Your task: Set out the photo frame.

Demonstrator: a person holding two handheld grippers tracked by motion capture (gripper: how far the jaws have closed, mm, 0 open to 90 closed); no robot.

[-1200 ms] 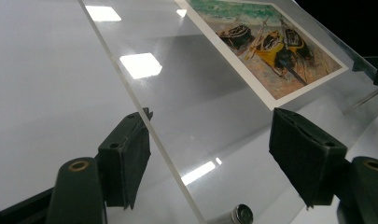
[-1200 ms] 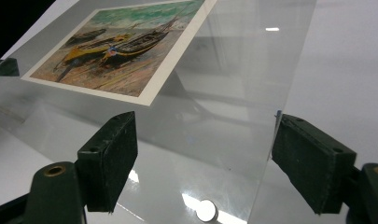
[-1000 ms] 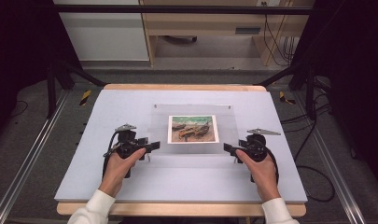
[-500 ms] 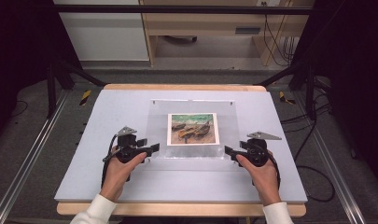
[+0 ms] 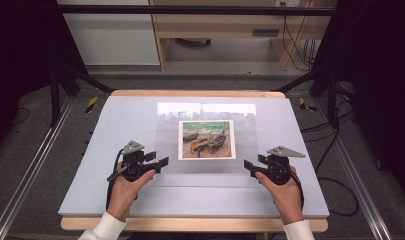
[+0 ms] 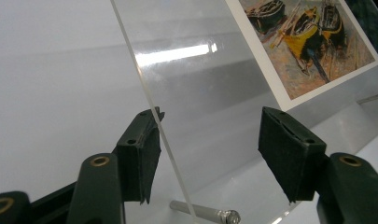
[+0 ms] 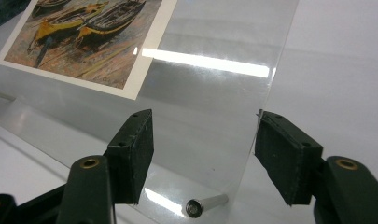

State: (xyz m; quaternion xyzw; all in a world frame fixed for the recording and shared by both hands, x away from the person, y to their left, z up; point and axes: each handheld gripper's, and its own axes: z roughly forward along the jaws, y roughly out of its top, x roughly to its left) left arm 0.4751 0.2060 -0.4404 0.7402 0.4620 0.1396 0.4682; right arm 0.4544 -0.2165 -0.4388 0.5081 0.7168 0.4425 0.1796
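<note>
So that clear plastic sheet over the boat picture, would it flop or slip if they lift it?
Probably stiff: the clear sheet keeps a straight edge between the left gripper jaws. Its glossy, reflective face looks slippery, so the pads may slide. The metal pin at its corner might roll away or drop out.

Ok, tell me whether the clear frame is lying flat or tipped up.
Tipped up. The clear frame leans back, its near edge low between the gripper jaws, with its metal standoff pin showing beneath.

Clear acrylic frame (image 5: 206,137) holding boat print (image 5: 206,139), tilted on table.
</note>
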